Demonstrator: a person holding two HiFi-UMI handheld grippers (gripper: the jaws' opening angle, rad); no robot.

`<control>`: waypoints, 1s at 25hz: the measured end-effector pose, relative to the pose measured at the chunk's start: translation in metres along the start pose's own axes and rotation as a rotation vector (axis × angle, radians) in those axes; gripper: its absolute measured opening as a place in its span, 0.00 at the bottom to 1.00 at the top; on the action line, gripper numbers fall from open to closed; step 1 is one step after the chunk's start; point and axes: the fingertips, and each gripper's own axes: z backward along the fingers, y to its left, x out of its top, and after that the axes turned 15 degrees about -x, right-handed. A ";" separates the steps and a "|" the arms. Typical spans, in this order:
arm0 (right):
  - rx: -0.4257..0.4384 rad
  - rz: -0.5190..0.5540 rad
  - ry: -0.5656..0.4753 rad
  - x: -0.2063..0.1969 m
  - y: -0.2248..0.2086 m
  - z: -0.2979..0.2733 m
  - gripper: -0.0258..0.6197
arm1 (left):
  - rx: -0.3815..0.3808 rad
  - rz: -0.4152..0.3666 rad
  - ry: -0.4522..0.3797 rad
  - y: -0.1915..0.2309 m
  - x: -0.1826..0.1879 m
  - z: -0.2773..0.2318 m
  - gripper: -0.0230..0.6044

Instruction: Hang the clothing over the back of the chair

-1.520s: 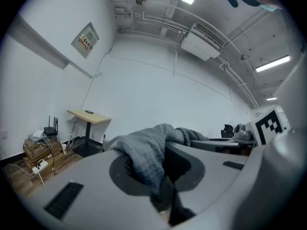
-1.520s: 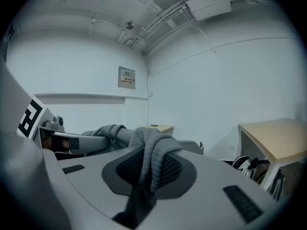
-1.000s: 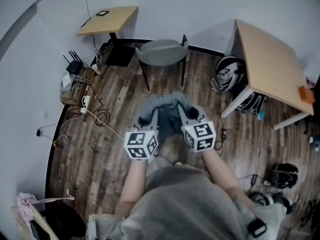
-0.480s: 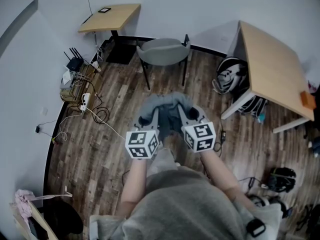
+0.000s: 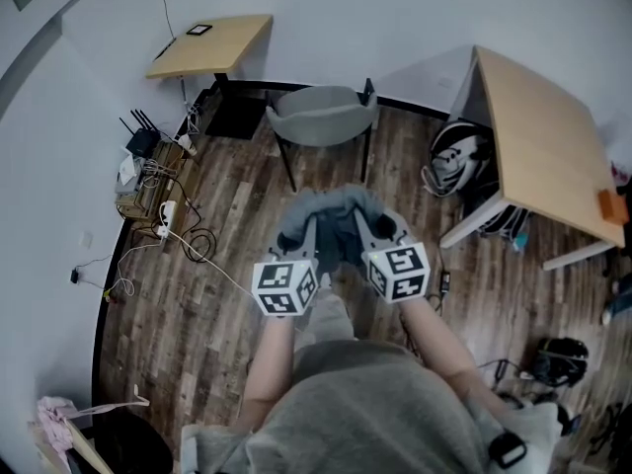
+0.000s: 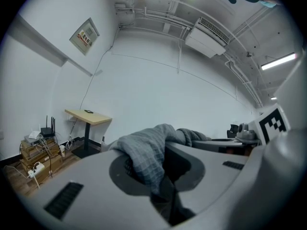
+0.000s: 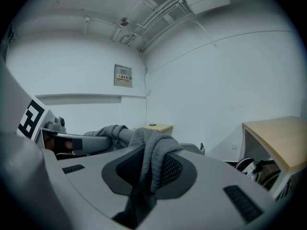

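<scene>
Jaws on left gripper [image 5: 297,233] and right gripper [image 5: 369,227] were each clamped on the grey clothing [image 5: 332,207]; carrying it spread, above the chair [image 5: 321,117] backrest, seemed safest.

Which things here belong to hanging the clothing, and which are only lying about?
Job: grey knitted garment, grey curved-back chair, left gripper, right gripper.
Lying about: small wooden desk, large wooden table, black-and-white bag, tangled floor cables.

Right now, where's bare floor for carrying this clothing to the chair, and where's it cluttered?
Bare wood floor runs straight from the held clothing to the chair. Crowded: cables and rack by the left wall, bags beside the right table.
</scene>
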 end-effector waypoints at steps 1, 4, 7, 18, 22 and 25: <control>-0.003 0.001 0.000 0.002 -0.002 -0.010 0.12 | -0.003 -0.001 -0.001 0.006 0.003 -0.008 0.13; -0.009 0.002 0.003 0.010 -0.007 -0.040 0.12 | -0.007 0.004 -0.001 0.028 0.011 -0.030 0.13; -0.018 0.007 0.012 0.020 -0.011 -0.071 0.12 | -0.015 0.009 0.003 0.050 0.021 -0.052 0.13; -0.052 0.007 0.014 0.054 -0.018 -0.170 0.12 | -0.050 0.005 0.021 0.124 0.059 -0.120 0.13; -0.073 0.009 0.020 0.058 -0.022 -0.203 0.12 | -0.076 0.006 0.033 0.149 0.065 -0.143 0.13; -0.091 0.011 0.024 0.060 -0.028 -0.224 0.12 | -0.093 0.007 0.040 0.163 0.067 -0.162 0.13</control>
